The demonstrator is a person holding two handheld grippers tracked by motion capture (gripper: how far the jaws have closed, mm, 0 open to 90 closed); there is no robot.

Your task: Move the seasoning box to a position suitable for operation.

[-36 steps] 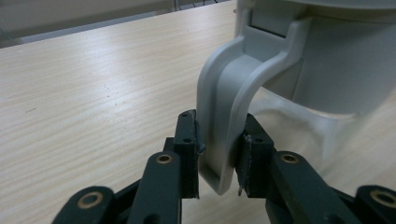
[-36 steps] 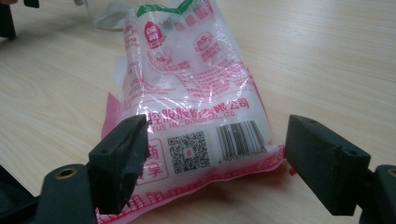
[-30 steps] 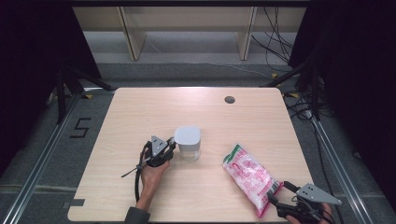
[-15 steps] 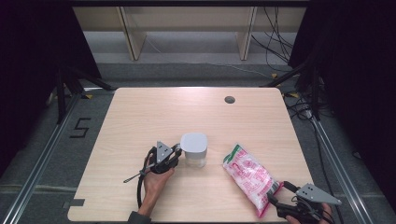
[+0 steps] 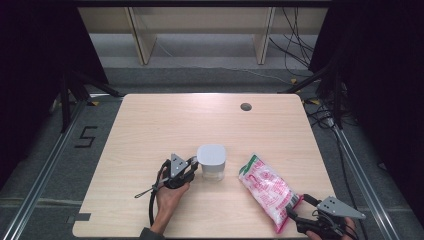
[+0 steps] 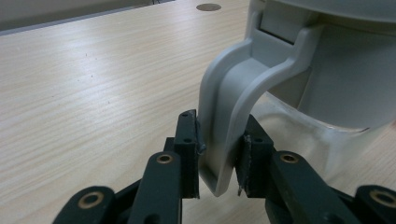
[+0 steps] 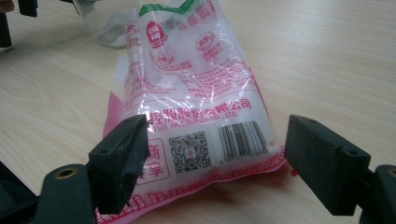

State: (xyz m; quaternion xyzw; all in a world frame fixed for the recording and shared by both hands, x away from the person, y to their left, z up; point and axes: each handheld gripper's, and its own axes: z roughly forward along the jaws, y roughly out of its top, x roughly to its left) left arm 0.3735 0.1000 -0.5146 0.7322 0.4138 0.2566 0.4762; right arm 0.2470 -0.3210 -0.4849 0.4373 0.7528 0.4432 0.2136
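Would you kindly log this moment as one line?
left gripper: shut on jar latch | right gripper: open, astride bag end | jar: upright

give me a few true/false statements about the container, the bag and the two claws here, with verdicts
1. The left claw has its jaws on the grey latch of the lidded container. True.
2. The right claw is clamped on the pink bag. False: its jaws stand wide, either side of the bag's end.
3. The bag lies flat on the table. True.
4. The container's lid is off. False: the lid sits on it.
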